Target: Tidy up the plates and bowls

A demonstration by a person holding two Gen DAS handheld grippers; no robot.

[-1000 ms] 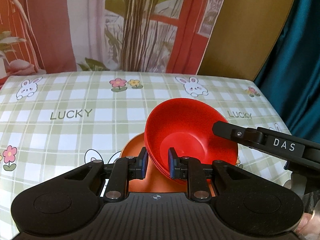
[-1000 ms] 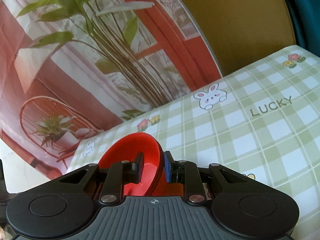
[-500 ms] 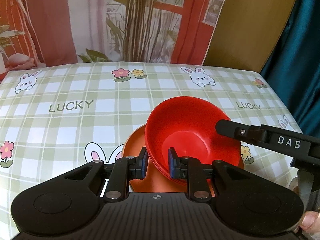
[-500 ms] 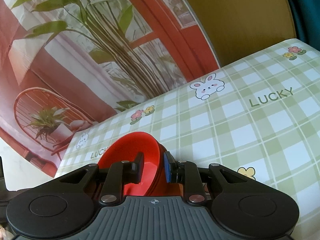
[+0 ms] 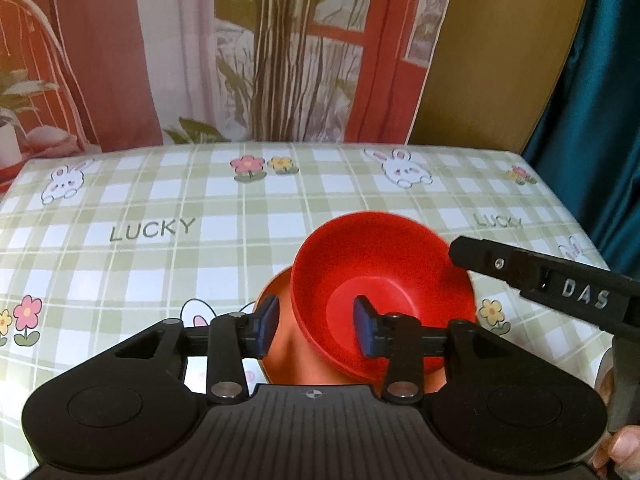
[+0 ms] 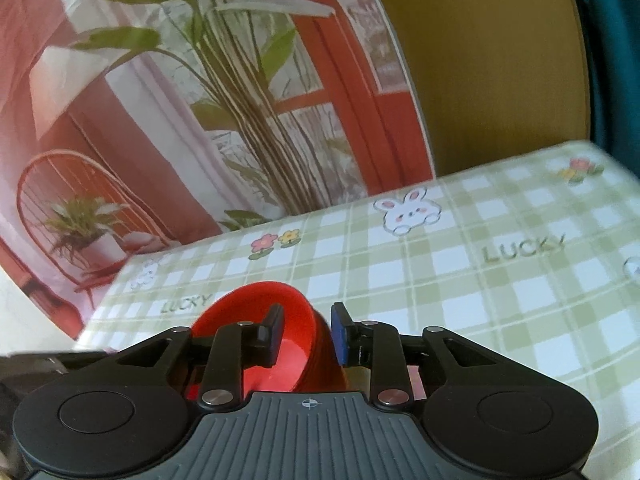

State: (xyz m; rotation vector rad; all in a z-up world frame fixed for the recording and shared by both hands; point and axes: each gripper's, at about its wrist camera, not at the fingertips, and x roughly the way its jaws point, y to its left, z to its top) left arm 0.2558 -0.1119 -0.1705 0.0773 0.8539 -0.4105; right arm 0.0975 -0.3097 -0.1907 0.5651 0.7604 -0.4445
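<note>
Hand-held gripper, left [image 5: 316, 330]: jaws opening, blue pads now clear on either side of the near rim of the glossy red plastic bowl [image 5: 380, 292], apparently letting go because the bowl already sits on the flat orange plate [image 5: 280, 344] beneath. Hand-held gripper, right [image 6: 306, 334]: jaws also opening, one pad inside and one outside the bowl's opposite wall, neither visibly pressing, likely a second support during set-down. Table [image 5: 160, 200], under a green-checked cloth printed with rabbits and flowers, carries the stack near its front edge, right of centre.
</note>
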